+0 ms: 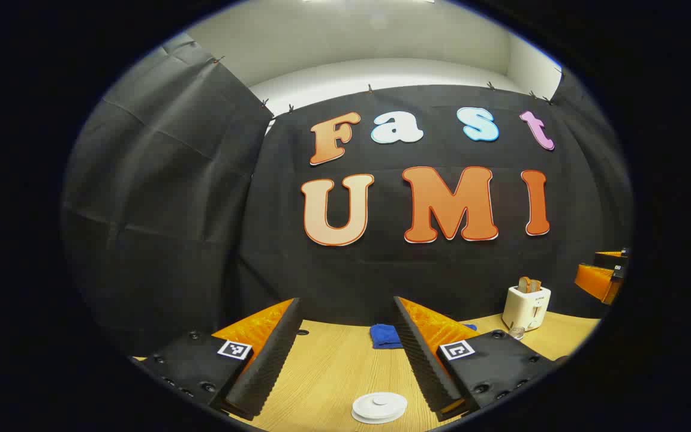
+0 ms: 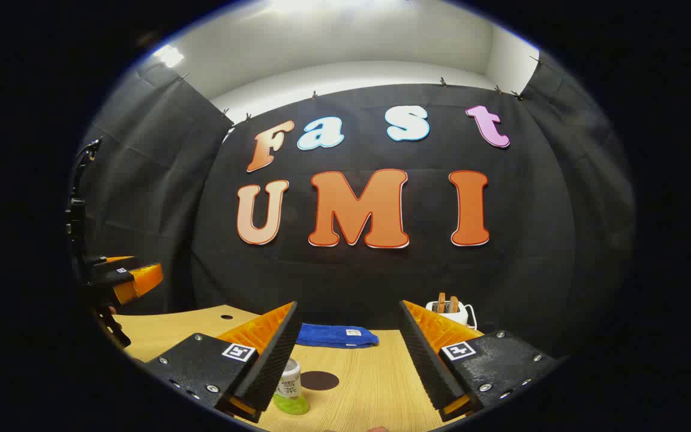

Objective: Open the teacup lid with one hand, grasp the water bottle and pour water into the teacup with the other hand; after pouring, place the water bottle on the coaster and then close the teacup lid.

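Wood-grain table point(image 1: 333, 366) carries everything. Left gripper point(image 1: 345, 360) hovers over it, jaws spread wide, nothing between them; white teacup lid point(image 1: 379, 407) sits on the table just below and between its fingers, still on. Right gripper point(image 2: 345, 360) also wide open and empty; water bottle point(image 2: 289, 390) with green base stands upright just beside its left finger, not gripped. Dark round coaster point(image 2: 320, 380) lies on the table right next to the bottle, bare. White toaster point(image 1: 526, 306) with bread at the back right. Blue cloth point(image 2: 336, 335) folded near the back wall.
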A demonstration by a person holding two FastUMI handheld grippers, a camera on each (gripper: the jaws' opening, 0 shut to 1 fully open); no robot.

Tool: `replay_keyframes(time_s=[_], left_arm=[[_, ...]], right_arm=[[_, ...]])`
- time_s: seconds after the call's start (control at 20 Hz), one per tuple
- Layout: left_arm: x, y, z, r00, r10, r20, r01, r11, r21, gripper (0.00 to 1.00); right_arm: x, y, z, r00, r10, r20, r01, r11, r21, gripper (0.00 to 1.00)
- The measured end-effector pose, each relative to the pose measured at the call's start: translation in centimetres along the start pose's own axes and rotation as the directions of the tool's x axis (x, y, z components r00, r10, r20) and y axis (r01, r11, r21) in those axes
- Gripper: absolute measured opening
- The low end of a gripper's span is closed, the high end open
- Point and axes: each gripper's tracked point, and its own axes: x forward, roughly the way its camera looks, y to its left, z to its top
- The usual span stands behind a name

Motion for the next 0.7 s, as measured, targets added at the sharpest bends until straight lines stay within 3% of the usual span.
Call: replay_keyframes(time_s=[0.1, 0.7], left_arm=[[-0.18, 0.07, 0.49, 1.000, 0.003, 0.011, -0.003, 1.000, 0.004, 0.98], [-0.33, -0.17, 0.36, 1.000, -0.010, 0.015, 0.010, 1.000, -0.009, 0.98]], right_arm=[[-0.27, 0.10, 0.00, 1.000, -0.002, 0.008, 0.002, 1.000, -0.010, 0.96], [-0.22, 0.66, -0.28, 1.000, 0.019, 0.000, -0.019, 1.000, -0.020, 0.97]])
